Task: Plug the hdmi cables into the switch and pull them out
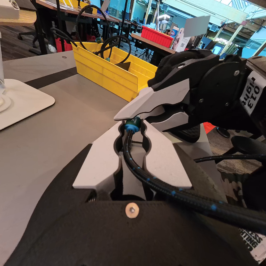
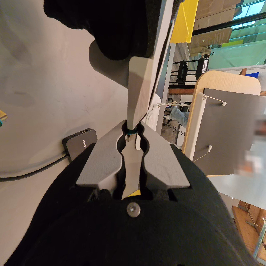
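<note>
Braided black cable [image 1: 151, 179] ends in green plug [image 1: 133, 122], both jaws pinching it.

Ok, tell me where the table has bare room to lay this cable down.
The widest bare stretch of the grey table lies between the white stand base and the yellow bin. More is open beyond the switch in the right wrist view. It is crowded at the right edge, where both grippers meet on the HDMI plug.
</note>
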The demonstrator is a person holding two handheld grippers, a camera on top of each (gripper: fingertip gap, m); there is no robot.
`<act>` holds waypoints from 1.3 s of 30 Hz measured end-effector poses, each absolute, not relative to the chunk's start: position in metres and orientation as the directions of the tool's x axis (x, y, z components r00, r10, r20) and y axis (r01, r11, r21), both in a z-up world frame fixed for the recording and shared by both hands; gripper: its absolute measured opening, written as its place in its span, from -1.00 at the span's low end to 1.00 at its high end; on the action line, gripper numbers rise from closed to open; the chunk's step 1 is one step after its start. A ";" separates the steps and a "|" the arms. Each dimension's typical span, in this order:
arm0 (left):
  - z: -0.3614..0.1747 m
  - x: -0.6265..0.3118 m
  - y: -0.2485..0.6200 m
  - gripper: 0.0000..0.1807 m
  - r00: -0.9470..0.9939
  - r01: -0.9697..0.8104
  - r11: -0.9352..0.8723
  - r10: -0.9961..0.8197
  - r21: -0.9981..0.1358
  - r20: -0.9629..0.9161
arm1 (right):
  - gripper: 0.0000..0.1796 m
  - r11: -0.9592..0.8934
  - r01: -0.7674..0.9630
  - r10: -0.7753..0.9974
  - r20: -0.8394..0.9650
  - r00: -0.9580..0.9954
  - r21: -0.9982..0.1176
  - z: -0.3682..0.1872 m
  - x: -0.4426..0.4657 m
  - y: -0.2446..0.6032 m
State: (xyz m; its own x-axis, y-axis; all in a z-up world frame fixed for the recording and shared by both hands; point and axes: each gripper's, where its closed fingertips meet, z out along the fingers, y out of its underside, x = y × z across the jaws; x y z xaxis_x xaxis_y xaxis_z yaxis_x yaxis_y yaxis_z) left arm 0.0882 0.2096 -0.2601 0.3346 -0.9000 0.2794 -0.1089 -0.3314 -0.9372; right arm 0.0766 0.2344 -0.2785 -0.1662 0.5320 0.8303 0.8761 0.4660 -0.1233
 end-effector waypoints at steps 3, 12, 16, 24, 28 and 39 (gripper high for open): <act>-0.261 0.088 0.211 -0.78 0.349 -0.119 -0.321 -0.899 -0.939 0.263 | -0.85 0.458 0.879 0.542 0.825 -0.159 -0.132 -0.279 0.078 0.234; -0.262 0.075 0.225 -0.78 0.391 -0.142 -0.300 -0.892 -0.943 0.225 | -0.20 0.236 0.872 0.872 0.489 0.004 -0.429 -0.302 0.114 0.223; -0.263 0.074 0.226 -0.79 0.386 -0.153 -0.300 -0.895 -0.942 0.222 | -0.03 0.245 0.911 0.920 0.376 -0.110 -0.331 -0.329 0.137 0.217; -0.272 0.072 0.228 -0.79 0.383 -0.168 -0.311 -0.895 -0.935 0.229 | -0.04 0.334 0.906 0.934 0.222 -0.280 -0.259 -0.365 0.131 0.218; -0.275 0.067 0.231 -0.79 0.388 -0.170 -0.315 -0.892 -0.934 0.231 | -0.18 0.381 0.889 0.924 0.140 -0.356 -0.253 -0.378 0.131 0.224; -0.287 0.063 0.237 -0.79 0.390 -0.173 -0.326 -0.889 -0.929 0.240 | -0.30 0.396 0.882 0.915 0.031 -0.402 -0.255 -0.389 0.130 0.224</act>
